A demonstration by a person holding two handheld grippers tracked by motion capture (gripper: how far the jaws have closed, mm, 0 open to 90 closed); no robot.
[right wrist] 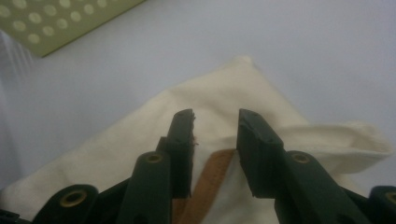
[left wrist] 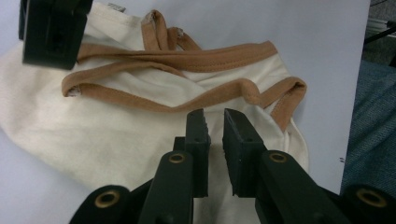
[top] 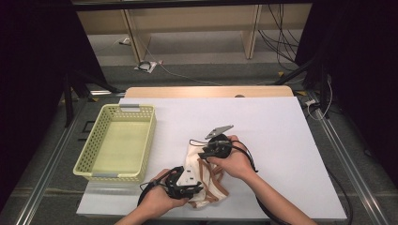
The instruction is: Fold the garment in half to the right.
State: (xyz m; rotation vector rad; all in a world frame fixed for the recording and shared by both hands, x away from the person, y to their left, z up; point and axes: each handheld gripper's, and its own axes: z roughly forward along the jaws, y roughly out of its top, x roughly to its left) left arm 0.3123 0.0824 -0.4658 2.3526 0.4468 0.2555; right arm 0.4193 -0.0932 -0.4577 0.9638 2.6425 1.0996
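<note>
A cream garment [top: 193, 163] with tan trim lies crumpled on the white table [top: 263, 122] near its front edge. My left gripper [top: 193, 190] lies low at the garment's near-left side. In the left gripper view its jaws [left wrist: 215, 116] stand almost together, pinching a thin fold of the cream cloth [left wrist: 93, 135] just below a tan band [left wrist: 187, 60]. My right gripper [top: 202, 152] is over the garment's far part. Its jaws [right wrist: 215, 114] are apart above the cloth [right wrist: 219, 88], and a tan strip [right wrist: 212, 172] shows between them, not pinched.
A pale yellow perforated basket [top: 152, 136] stands to the left of the garment, with nothing in it; its wall [right wrist: 56, 23] shows in the right gripper view. White tabletop stretches to the right and back. The right gripper's jaw [left wrist: 51, 32] shows at the top left of the left gripper view.
</note>
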